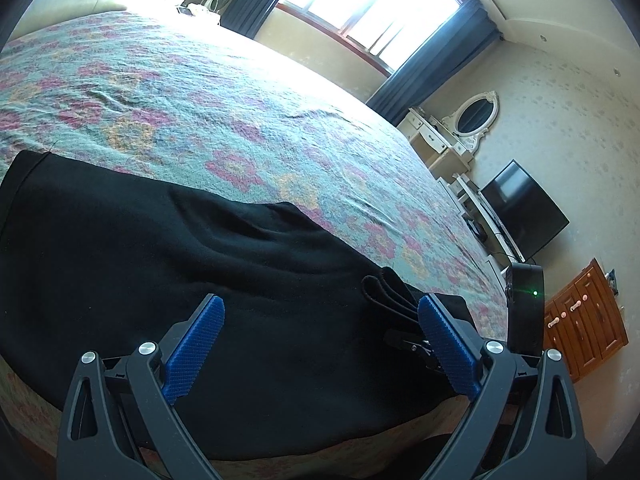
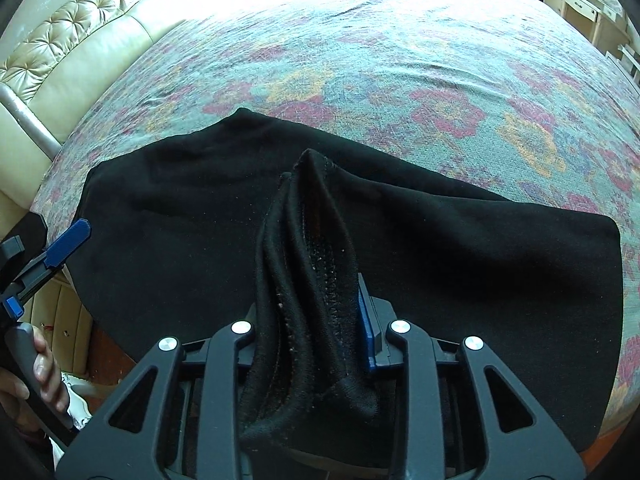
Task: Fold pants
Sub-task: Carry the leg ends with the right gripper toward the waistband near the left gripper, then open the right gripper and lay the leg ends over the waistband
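Nearest, at 6 o'clock in the right wrist view: right gripper [image 2: 316,320] clamped on a bunched stack of hemmed edges of the black pants [image 2: 440,248], several layers thick. Just beyond, the rest of the garment spread in a broad slab on the floral bedspread [image 2: 400,80], apparently already doubled over at least once (layer count hard to read in the black). At 9 o'clock there, left gripper [image 1: 320,336] spread wide, holding nothing, hovering over the cloth. Likely midway: pinched edge not yet laid down, wrinkles unsmoothed, final fold left. Farther off, tufted headboard [image 2: 80,32] at 10 o'clock.
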Motion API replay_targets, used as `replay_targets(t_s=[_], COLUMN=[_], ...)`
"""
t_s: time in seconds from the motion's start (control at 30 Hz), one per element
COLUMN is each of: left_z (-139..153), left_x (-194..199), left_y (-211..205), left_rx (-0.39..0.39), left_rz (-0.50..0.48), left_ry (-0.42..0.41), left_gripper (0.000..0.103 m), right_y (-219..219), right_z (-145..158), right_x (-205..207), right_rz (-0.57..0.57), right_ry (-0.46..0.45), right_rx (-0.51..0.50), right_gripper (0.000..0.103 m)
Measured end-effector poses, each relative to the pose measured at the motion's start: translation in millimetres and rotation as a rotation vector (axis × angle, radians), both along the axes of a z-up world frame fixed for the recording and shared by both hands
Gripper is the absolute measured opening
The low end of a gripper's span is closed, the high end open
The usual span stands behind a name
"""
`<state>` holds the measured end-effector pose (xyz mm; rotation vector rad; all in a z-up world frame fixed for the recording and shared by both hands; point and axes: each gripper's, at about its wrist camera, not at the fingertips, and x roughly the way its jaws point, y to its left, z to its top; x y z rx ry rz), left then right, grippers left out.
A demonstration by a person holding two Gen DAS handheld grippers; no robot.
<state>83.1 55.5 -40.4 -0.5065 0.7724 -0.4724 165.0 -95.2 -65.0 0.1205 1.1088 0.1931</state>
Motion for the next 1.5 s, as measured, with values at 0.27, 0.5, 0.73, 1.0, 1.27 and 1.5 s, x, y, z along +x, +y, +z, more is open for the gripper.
replay_targets(t_s=[0.27,0.5,0.73,1.0,1.27,1.5], left_z=[-5,-8,-12,-40,-53,-56], left_x=[0,2,-1,3,4,2], left_y=[1,6,33,85,93,93], left_rx=[0.005,0.000,0.058,0.008,-0.042,-0.038], left_rz=[0.002,0.027,0.049,0.133,0.123,0.109], left_ry=[0.013,0.020,0.004,0.046,0.029,0.002], left_gripper=[0.096,0.096,0.096,0.096,0.096,0.096], right_y=[14,33,23,11,28,42], right_z=[-2,-1,37,33,-14,-37], right_x=[-3,-6,17,136,197,208], right_rz=[0.030,0.120,0.235,0.247,0.277,0.326], right_ry=[-0.015,0.006,-0.011,0.067,0.231,0.357], right_rx=[0.038,0.180,0.422,0.470,0.498,0.548], right_gripper=[0.052,0.072,0.072,0.072,0.071,0.056])
